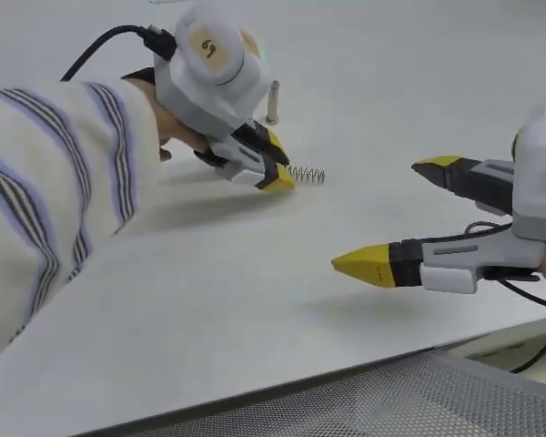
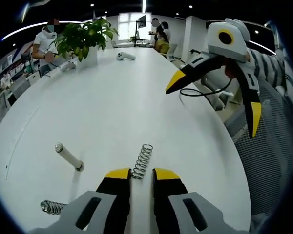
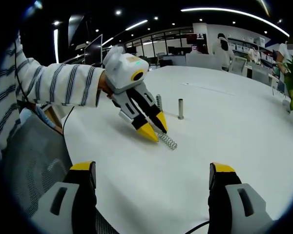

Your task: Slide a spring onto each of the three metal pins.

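A loose metal spring lies flat on the white table. My left gripper is tilted down at it. The jaws are narrowly open, with the yellow tips on either side of the spring's near end. A bare metal pin stands just behind. Another pin wearing a spring stands close by. My right gripper hovers to the right, wide open and holding nothing.
The table's near edge runs along a mesh chair. A potted plant and a small white device sit at the far end, where people stand. A black cable trails from the left gripper.
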The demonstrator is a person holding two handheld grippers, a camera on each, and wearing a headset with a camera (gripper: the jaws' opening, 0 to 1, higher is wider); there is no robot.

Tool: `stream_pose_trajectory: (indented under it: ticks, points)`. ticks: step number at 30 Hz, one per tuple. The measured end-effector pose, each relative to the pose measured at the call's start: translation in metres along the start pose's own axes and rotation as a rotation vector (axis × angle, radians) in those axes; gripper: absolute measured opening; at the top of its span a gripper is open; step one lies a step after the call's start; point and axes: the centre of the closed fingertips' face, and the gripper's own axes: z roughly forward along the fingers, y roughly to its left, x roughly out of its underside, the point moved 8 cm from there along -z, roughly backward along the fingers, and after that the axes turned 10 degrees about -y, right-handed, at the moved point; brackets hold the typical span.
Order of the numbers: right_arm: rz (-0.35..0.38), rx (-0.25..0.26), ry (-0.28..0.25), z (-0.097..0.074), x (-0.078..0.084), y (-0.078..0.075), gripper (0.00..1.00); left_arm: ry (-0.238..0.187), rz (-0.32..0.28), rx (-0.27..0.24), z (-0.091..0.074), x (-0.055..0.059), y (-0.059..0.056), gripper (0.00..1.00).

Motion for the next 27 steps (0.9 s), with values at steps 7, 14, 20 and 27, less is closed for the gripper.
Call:
stream_pose_trajectory:
  ticks: [7,14,20,27]
  points:
    - [0.001,0.004,-0.012,-0.001,-0.001,0.0,0.95,0.011,0.018,-0.001,-0.001,0.002,-0.005,0.05]
    - [-0.009,-0.001,-0.01,-0.003,-0.001,0.001,0.94,0.034,0.061,0.003,0.0,0.007,-0.012,0.03]
    - [-0.006,0.001,-0.011,-0.004,0.0,0.001,0.94,0.026,0.045,-0.009,0.0,0.009,-0.007,0.03]
    - [-0.006,0.004,-0.021,-0.004,-0.002,0.001,0.93,0.011,-0.041,-0.052,-0.003,0.012,-0.002,0.02]
